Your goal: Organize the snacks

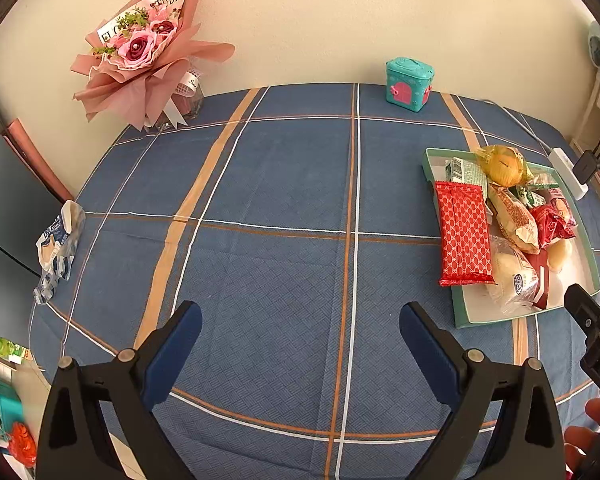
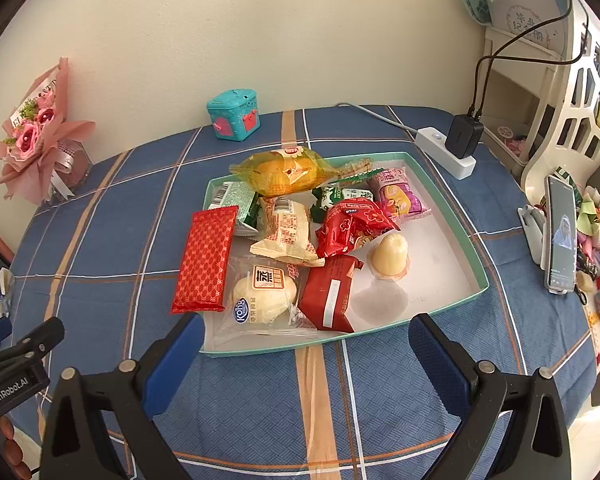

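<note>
Tray [image 2: 452, 216]: snacks piling inside; red packet [image 2: 206, 258] overhanging its rim; blue-white wrapper [image 1: 56, 248] lying apart on counter [image 1: 280, 208]. Left gripper [image 1: 300, 344], right gripper [image 2: 306, 354]: fingers spreading, holding nothing.

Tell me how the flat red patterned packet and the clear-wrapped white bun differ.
The flat red patterned packet is opaque, long and thin, and hangs over the shallow green-rimmed tray at its left edge. The clear-wrapped white bun is see-through, round and plump, and lies wholly inside the tray. Both are sealed, side by side, nearest the open right gripper.

Cream wall [image 1: 320, 20] behind checked tablecloth [image 1: 292, 184]
</note>
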Action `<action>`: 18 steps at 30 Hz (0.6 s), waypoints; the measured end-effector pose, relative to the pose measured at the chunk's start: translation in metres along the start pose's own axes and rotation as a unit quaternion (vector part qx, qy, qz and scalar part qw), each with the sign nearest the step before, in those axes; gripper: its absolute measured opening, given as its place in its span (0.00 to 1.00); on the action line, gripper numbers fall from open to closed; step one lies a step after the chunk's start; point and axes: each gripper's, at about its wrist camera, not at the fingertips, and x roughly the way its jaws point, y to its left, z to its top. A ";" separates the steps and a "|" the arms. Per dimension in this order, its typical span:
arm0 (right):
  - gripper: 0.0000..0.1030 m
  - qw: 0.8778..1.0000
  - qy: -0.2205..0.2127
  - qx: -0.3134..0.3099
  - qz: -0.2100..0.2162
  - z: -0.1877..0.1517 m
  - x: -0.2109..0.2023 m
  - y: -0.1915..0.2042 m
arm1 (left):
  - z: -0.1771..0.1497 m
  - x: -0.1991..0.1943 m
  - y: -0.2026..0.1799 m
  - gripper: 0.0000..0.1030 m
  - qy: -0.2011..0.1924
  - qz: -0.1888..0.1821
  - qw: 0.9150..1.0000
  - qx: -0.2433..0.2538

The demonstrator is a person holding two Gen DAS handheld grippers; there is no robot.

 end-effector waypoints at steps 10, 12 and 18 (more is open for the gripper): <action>1.00 1.000 0.001 -0.001 0.000 0.000 0.001 0.000 | 0.000 0.002 0.001 0.96 0.002 -0.002 1.000 0.000; 1.00 1.000 0.002 -0.001 0.000 -0.001 0.001 0.001 | 0.000 0.002 0.002 0.96 0.001 -0.004 1.000 0.002; 1.00 1.000 0.003 -0.003 0.000 -0.001 0.002 0.002 | 0.000 0.002 0.001 0.96 0.002 -0.003 1.000 0.002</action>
